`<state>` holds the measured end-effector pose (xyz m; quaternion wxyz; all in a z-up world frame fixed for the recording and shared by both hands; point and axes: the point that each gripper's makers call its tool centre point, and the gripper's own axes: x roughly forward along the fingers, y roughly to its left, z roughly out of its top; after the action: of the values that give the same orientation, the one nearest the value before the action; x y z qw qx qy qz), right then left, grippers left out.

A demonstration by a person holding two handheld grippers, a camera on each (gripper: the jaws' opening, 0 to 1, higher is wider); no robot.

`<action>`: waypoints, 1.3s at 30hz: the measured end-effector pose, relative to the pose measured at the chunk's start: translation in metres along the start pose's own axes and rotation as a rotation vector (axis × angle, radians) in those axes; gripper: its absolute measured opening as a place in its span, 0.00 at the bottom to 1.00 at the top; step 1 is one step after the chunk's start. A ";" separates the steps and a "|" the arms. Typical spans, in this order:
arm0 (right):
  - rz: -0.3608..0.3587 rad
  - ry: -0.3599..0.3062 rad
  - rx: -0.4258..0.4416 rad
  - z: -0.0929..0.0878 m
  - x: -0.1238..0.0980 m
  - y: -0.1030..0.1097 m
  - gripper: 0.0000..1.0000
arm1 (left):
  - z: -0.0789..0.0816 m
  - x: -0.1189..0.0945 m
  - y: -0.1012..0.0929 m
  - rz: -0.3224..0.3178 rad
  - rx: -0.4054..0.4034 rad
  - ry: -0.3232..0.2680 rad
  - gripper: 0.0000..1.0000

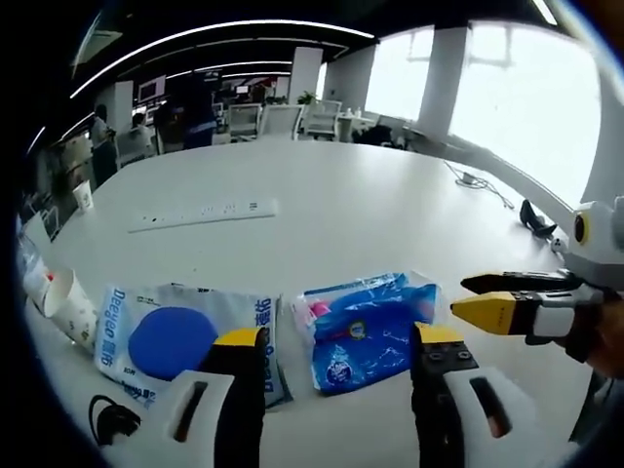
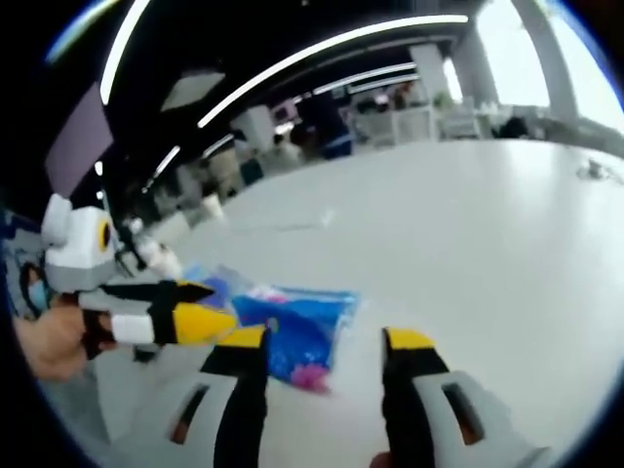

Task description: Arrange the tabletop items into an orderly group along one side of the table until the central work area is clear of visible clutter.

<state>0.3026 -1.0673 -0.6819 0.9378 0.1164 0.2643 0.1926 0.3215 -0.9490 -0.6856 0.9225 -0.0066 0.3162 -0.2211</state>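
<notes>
A blue plastic packet (image 1: pixel 366 331) lies flat on the white table (image 1: pixel 322 195), just beyond my left gripper (image 1: pixel 339 341), which is open with its jaws wide apart and empty. Left of it lies a white and blue packet (image 1: pixel 175 336) with a round blue patch. My right gripper (image 1: pixel 468 297) comes in from the right, level with the blue packet's right edge. In the right gripper view the blue packet (image 2: pixel 302 327) lies ahead of my open, empty right gripper (image 2: pixel 327 341). The left gripper (image 2: pixel 219 307) reaches in there from the left, held by a hand (image 2: pixel 49 341).
Paper cups (image 1: pixel 66 304) lie at the left table edge, and a black cable (image 1: pixel 109 419) sits near the front. A white power strip (image 1: pixel 205 212) lies mid-table. A black object (image 1: pixel 534 216) and a cord (image 1: pixel 478 182) are at the right edge. Chairs (image 1: pixel 283 119) stand beyond.
</notes>
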 end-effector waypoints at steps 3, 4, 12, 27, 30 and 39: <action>-0.004 -0.011 -0.020 0.004 -0.002 0.003 0.58 | 0.000 -0.003 0.000 0.007 0.003 -0.007 0.75; -0.005 -0.013 -0.023 0.004 -0.002 0.004 0.62 | 0.000 -0.003 0.000 0.009 0.000 -0.005 0.78; -0.008 -0.035 -0.055 0.010 -0.009 0.011 0.74 | -0.004 -0.015 0.007 0.022 -0.012 -0.002 0.94; -0.021 -0.069 -0.084 0.020 -0.022 0.029 0.79 | 0.012 -0.039 0.012 -0.001 0.009 -0.035 0.96; -0.030 -0.075 -0.088 0.020 -0.027 0.031 0.79 | 0.014 -0.043 0.013 -0.010 0.021 -0.039 0.96; -0.050 -0.085 -0.092 0.019 -0.036 0.055 0.79 | 0.008 -0.070 0.026 -0.024 0.023 -0.041 0.96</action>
<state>0.2675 -1.0353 -0.6323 0.9571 0.0745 0.2181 0.1757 0.2879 -0.8973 -0.6425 0.9261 -0.0042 0.2946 -0.2357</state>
